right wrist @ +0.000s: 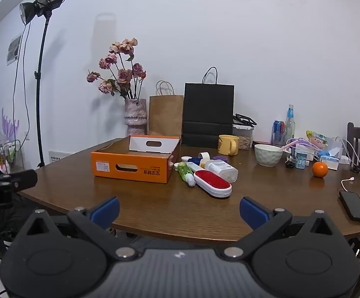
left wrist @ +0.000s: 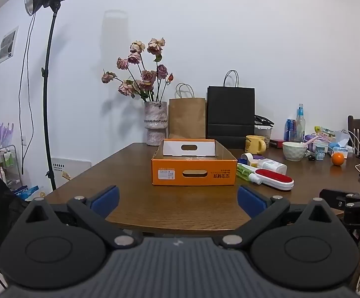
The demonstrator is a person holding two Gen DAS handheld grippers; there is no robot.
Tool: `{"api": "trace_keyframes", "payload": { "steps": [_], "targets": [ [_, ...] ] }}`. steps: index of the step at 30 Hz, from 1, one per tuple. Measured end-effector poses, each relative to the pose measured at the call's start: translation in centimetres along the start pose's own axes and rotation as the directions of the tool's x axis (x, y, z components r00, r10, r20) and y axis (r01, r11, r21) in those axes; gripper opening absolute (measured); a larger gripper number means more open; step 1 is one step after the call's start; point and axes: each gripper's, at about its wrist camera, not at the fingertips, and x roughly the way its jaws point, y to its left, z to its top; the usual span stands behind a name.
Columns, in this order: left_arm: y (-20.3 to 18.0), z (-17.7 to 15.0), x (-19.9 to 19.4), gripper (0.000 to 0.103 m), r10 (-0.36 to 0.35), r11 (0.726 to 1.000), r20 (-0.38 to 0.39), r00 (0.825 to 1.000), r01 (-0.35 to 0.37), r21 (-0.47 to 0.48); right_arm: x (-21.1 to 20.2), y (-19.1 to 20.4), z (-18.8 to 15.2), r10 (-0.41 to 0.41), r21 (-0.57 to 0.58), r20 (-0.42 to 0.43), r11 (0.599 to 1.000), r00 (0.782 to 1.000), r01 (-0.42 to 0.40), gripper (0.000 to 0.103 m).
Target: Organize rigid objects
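An orange cardboard box (left wrist: 194, 172) (right wrist: 130, 167) stands open-topped on the wooden table (left wrist: 175, 206) (right wrist: 204, 213). Right of it lies a pile: a red-and-white lint brush (left wrist: 275, 178) (right wrist: 213, 182), a green tube (left wrist: 245, 172) (right wrist: 185, 172), a white bottle (left wrist: 274, 166) (right wrist: 220, 170) and small lids. My left gripper (left wrist: 178, 200) hovers open at the table's near edge, facing the box. My right gripper (right wrist: 180, 211) is open too, near the edge in front of the brush. Nothing sits between either pair of blue pads.
At the back stand a vase of dried roses (left wrist: 155, 124), a brown paper bag (left wrist: 187, 120) and a black bag (left wrist: 230, 114). A yellow mug (right wrist: 227, 144), white bowl (right wrist: 268, 154), orange (right wrist: 319, 169), bottles and a phone (right wrist: 354, 208) fill the right side. A light stand (left wrist: 47, 99) stands left.
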Motion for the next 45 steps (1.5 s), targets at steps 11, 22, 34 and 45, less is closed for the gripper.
{"api": "trace_keyframes", "payload": {
  "steps": [11,22,34,45],
  "targets": [
    [0.29,-0.01,0.13,0.103,0.002,1.0,0.015,1.0,-0.001,-0.014,0.02,0.14,-0.09,0.001,0.001,0.004,1.0,1.0,-0.001,0.103],
    [0.13,0.33,-0.25,0.103,-0.006,1.0,0.026,1.0,0.006,0.001,-0.06,-0.06,-0.13,-0.005,0.014,0.006,1.0,1.0,0.005,0.103],
    [0.07,0.5,-0.33,0.103,-0.003,1.0,0.028,1.0,0.003,0.003,-0.06,-0.16,0.02,-0.004,0.012,0.004,1.0,1.0,0.004,0.103],
    [0.25,0.61,-0.32,0.103,-0.002,1.0,0.033,0.999,0.002,0.007,-0.01,-0.13,0.03,-0.003,0.007,0.003,1.0,1.0,0.003,0.103]
  ]
}}
